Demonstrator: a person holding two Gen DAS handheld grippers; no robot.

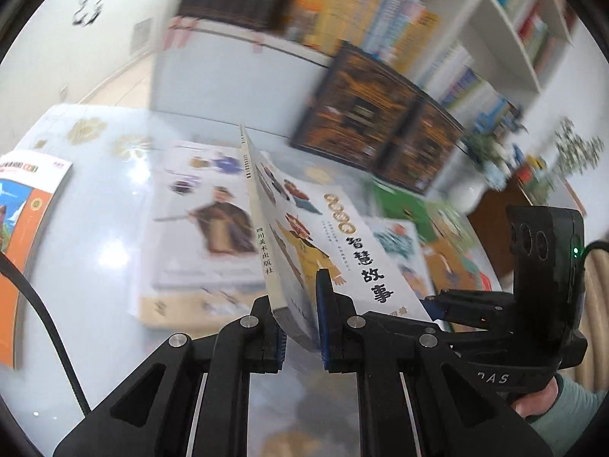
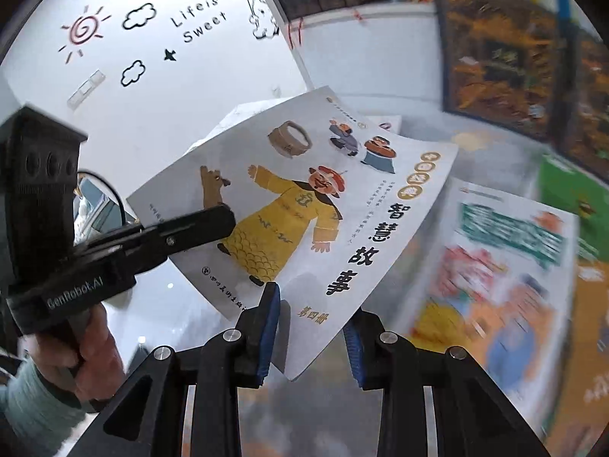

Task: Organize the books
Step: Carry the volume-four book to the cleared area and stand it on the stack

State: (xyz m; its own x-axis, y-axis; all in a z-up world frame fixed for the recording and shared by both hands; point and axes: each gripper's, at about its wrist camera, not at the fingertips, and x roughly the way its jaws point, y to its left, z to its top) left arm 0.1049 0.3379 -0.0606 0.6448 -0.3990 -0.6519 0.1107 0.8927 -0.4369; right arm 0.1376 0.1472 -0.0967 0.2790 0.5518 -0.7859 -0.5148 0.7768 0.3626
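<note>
Left tongs (image 1: 300,323) clamp the storybook (image 1: 304,236); right tongs (image 2: 310,331) gape beneath its corner (blurry books (image 2: 506,285) crowd the surface (image 1: 99,251)).

The white wall (image 2: 160,87) carries stickers: a red sun (image 2: 80,30), black cloud outlines (image 2: 139,16) right of the sun, and the words "Life is Sweet" (image 2: 200,19) further right.

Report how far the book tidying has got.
Done: nothing I can confirm; no finished stack shows. In hand: the left gripper is clamped on the spine end of the white storybook, lifted off the table; the right gripper is open around its corner. Left: the orange book, another storybook and the colourful books lie loose on the table.
</note>
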